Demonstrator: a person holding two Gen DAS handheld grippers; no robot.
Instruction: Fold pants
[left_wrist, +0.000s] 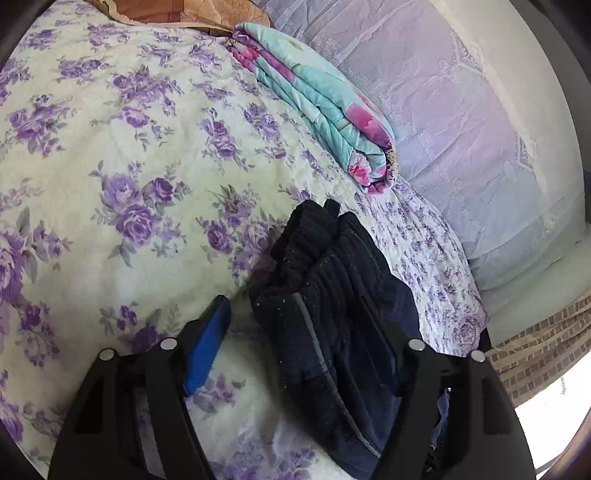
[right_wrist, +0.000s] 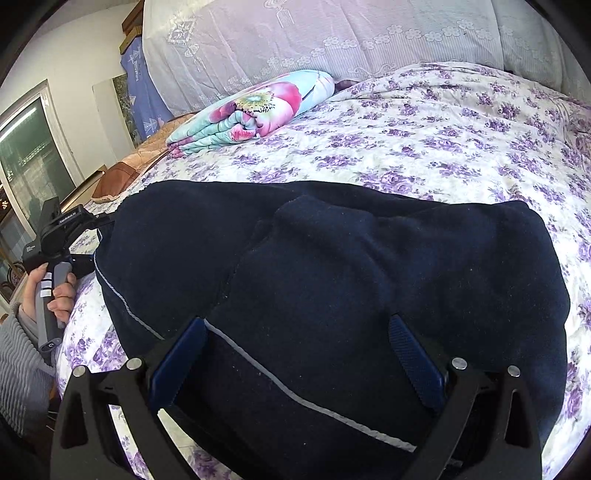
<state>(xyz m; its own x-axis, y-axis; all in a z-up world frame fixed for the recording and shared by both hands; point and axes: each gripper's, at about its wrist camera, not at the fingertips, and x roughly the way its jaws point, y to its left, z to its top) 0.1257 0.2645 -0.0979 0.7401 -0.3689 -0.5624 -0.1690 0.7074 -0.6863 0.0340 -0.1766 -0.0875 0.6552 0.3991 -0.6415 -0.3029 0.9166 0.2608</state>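
1. Left wrist view: the left gripper (left_wrist: 295, 332) straddles a bunched end of the dark navy pants (left_wrist: 332, 295) on a bed, its jaws apart. The cloth lies against the right-hand jaw, while the blue pad (left_wrist: 207, 350) on the left finger stands clear of it with bedspread showing in the gap, so nothing is pinched there.

2. Ribbed, gathered fabric at that end reads as the waistband or a cuff; which one cannot be told. Its position between the jaws suggests a spot chosen for a firm bite on thick cloth.

3. Right wrist view: the right gripper (right_wrist: 295, 365) sits over the broad middle of the pants (right_wrist: 332, 258), both blue pads resting on the fabric with jaws wide; whether they squeeze it cannot be told. A pale piping stripe (right_wrist: 295, 391) runs between the fingers.

4. At the left edge of that view, a hand (right_wrist: 55, 291) in a grey ribbed sleeve (right_wrist: 22, 369) holds the other tool by its handle at the garment's end.

5. Spread across the purple-flowered bedspread (left_wrist: 110, 147), the pants appear partly folded, with a rolled floral quilt (right_wrist: 255, 110) well apart near the headboard.
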